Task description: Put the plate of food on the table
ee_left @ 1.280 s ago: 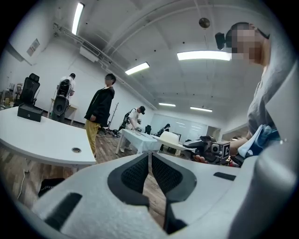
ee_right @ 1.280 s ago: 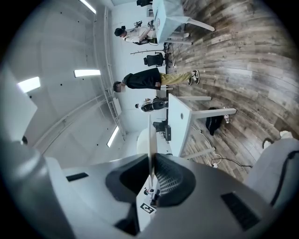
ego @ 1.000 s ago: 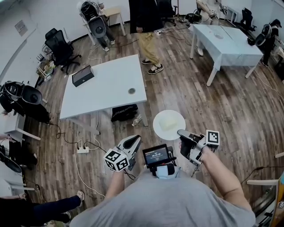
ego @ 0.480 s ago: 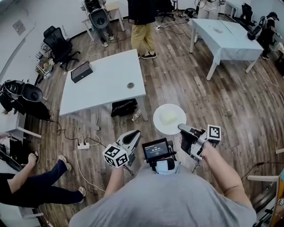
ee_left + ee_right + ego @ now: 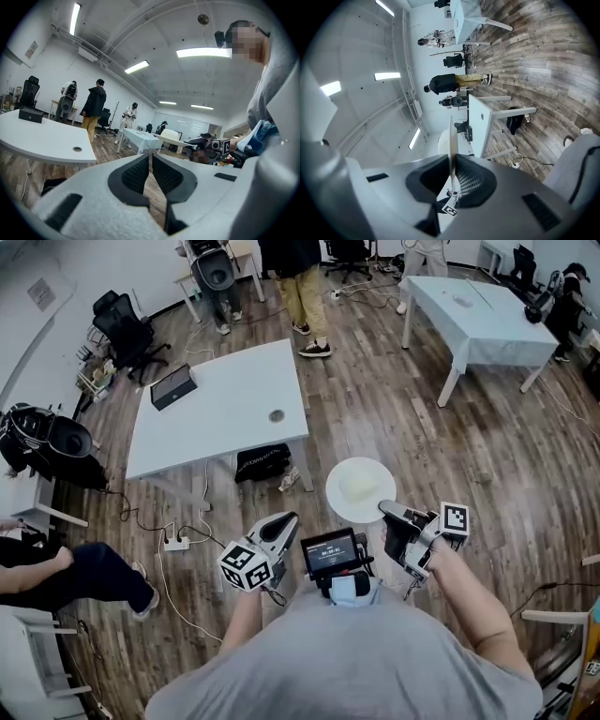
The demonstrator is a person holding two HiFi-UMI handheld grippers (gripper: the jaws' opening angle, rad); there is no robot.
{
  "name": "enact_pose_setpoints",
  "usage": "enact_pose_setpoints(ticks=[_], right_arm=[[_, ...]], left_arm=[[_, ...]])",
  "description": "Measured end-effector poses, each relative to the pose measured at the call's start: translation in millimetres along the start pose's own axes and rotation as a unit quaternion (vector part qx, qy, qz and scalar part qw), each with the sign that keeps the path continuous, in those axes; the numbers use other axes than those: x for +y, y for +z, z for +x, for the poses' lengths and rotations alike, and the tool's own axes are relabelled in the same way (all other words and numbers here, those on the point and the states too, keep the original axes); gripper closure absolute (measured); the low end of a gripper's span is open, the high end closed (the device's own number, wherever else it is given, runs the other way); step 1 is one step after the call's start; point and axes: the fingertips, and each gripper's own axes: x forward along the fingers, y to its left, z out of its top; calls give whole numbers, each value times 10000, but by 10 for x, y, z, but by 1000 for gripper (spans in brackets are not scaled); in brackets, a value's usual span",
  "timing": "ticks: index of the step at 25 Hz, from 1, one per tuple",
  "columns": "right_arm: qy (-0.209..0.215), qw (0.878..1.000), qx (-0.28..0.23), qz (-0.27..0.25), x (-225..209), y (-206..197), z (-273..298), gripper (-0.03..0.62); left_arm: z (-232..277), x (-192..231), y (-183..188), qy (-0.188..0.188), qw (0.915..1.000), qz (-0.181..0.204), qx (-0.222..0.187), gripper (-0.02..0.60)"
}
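White round plate [image 5: 359,489], one pale food portion [image 5: 356,487], rim clamped in my right gripper [image 5: 386,511] jaws; left gripper [image 5: 285,523] jaws closed, empty; white worktop [image 5: 225,413] well apart.

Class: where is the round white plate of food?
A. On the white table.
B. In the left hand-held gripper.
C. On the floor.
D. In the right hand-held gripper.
D: the right hand-held gripper is shut on the rim of the round white plate, above the wooden floor.
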Motion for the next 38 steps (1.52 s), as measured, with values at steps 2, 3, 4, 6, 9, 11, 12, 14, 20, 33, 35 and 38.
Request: enact_pose_setpoints(ticks=[2,3,4,6,9,11,12,14,20,33,35,38], right_arm=[[-25,10000,21,-20,-8,1,-2,545],[-37,10000,33,-25,-17,3,-5,545],[-48,10000,45,-26,-25,6,-7,545],[-58,10000,65,-46,-41,12,-9,545],[-54,9999,97,-50,-55,13,-6,545],[-72,9999,127,-67,-74,19,-4,545],[-88,9998,139,-85,-87,26,-6,545],[-126,9997,163,-116,-113,42,-15,545],[-206,9993,276,-163,-139,121,154,545],[-258,9982,502,-188,-69,370,930,545],[-242,9979,574,-190,-79,417,1094,545],[-225,9973,669,-200,-72,473,1383,545]], left_arm=[[-6,7,-1,26,10000,1,-23,551],[-8,7,-7,42,10000,-2,-37,551],[-12,7,-17,58,10000,-7,-47,551],[-26,8,-47,88,9999,-23,-49,551],[-57,25,-101,151,9999,-64,-48,551],[-73,37,-134,187,9998,-108,-56,551],[-76,36,-149,192,9997,-132,-62,551],[-74,24,-183,197,9996,-167,-74,551],[-62,181,-193,323,9992,-226,-112,552],[-15,827,59,470,9983,-326,-102,551],[-6,968,86,521,9980,-346,-112,551],[-16,1199,146,578,9975,-383,-117,551]])
